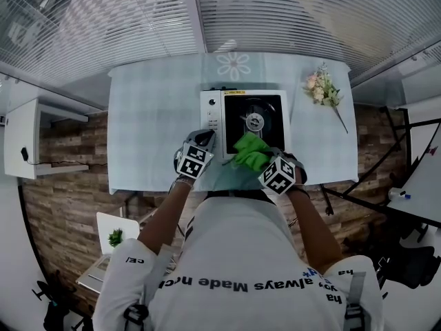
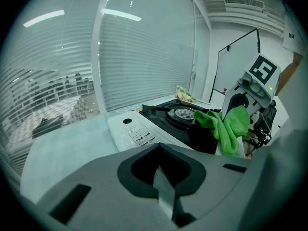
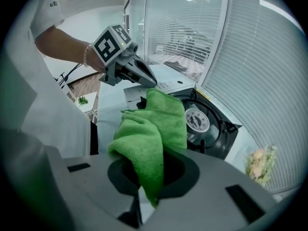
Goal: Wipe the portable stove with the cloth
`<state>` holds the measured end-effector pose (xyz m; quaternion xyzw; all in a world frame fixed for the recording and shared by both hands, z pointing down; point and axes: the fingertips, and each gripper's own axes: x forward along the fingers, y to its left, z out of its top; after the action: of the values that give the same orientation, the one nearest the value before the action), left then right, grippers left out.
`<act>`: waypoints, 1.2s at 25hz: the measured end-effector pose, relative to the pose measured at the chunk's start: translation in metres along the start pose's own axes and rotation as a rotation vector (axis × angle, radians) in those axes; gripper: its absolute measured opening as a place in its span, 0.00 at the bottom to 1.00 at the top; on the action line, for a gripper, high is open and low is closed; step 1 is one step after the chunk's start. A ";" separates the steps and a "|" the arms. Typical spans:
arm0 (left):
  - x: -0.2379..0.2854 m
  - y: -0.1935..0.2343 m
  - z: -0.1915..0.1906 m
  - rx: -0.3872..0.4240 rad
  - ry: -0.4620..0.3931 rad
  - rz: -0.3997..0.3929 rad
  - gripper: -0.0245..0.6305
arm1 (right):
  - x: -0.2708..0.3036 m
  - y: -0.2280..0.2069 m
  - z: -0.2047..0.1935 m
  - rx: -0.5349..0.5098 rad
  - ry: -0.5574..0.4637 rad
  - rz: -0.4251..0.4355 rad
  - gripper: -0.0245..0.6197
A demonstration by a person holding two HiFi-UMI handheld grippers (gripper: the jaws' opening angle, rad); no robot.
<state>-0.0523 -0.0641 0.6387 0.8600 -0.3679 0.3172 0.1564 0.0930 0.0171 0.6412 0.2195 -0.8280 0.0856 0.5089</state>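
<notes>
a pale checked table [image 1: 151,109] by slatted blinds [image 1: 310,19] is being occupied in the head view by the portable stove [image 1: 244,116], green cloth [image 1: 249,152] at its near edge; the left gripper [image 2: 166,196] is being shown closed and empty in the left gripper view, the right gripper [image 3: 144,191] clamped on the cloth in the right gripper view.
</notes>
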 end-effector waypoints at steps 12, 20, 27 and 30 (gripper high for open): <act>0.000 -0.001 -0.001 -0.016 0.011 0.000 0.05 | -0.032 -0.038 -0.025 0.034 0.004 -0.119 0.08; 0.000 0.000 0.000 -0.037 0.014 0.000 0.05 | -0.052 -0.088 -0.037 0.081 -0.013 -0.259 0.08; 0.001 -0.001 0.000 -0.045 0.024 0.002 0.05 | -0.033 -0.097 -0.051 0.092 0.030 -0.227 0.08; 0.001 -0.001 0.001 -0.047 0.027 0.003 0.05 | -0.027 -0.098 -0.054 0.108 0.032 -0.211 0.08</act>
<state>-0.0506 -0.0647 0.6390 0.8511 -0.3744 0.3204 0.1809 0.1911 -0.0428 0.6343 0.3312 -0.7861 0.0794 0.5157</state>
